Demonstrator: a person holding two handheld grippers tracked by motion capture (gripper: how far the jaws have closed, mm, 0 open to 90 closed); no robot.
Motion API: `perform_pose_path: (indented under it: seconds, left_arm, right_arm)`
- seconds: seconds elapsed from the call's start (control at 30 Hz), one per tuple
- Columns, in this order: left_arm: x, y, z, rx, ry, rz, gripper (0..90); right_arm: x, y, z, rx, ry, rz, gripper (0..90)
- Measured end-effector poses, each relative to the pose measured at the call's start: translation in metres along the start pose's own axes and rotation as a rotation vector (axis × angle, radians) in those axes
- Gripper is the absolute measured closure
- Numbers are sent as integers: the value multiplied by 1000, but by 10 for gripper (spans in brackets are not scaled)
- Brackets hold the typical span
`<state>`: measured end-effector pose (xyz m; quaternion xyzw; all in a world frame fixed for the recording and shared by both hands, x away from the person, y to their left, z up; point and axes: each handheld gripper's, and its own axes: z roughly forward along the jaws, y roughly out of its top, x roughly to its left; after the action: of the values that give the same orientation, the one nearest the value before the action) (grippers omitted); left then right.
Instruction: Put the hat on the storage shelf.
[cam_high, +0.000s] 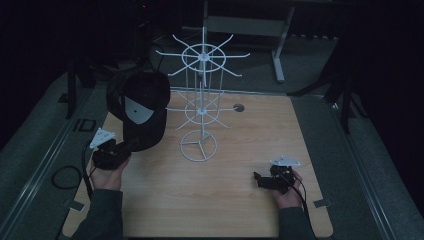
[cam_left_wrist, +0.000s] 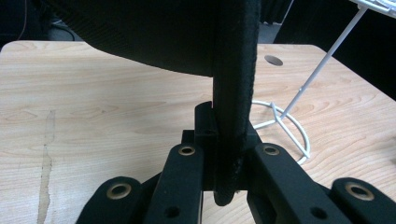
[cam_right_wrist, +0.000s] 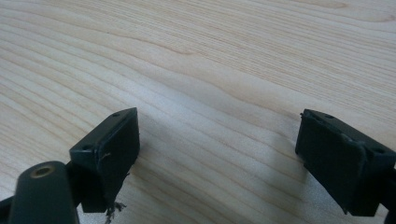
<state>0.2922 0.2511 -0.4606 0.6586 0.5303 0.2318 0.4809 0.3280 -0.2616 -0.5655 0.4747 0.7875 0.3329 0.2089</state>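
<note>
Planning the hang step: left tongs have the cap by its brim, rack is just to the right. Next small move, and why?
Probably carry the black cap up and rightward toward an upper arm of the white wire rack. The left tongs are shut on the cap's brim, the cap is lifted beside the rack, not on any arm. The right tongs rest open low over the wooden table, holding nothing.

Wooden table (cam_high: 240, 200), white wire rack (cam_high: 200, 112)
</note>
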Motion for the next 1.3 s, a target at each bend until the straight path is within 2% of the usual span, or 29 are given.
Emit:
perform_pose_path:
  seconds: [0.9, 1.3]
  left_arm:
    - [-5, 3, -17, -49, 47, -16, 864]
    - [-11, 5, -22, -80, 82, -19, 864]
  right_arm:
    - [0, 0, 0, 0, 0, -1, 134]
    - [0, 0, 0, 0, 0, -1, 133]
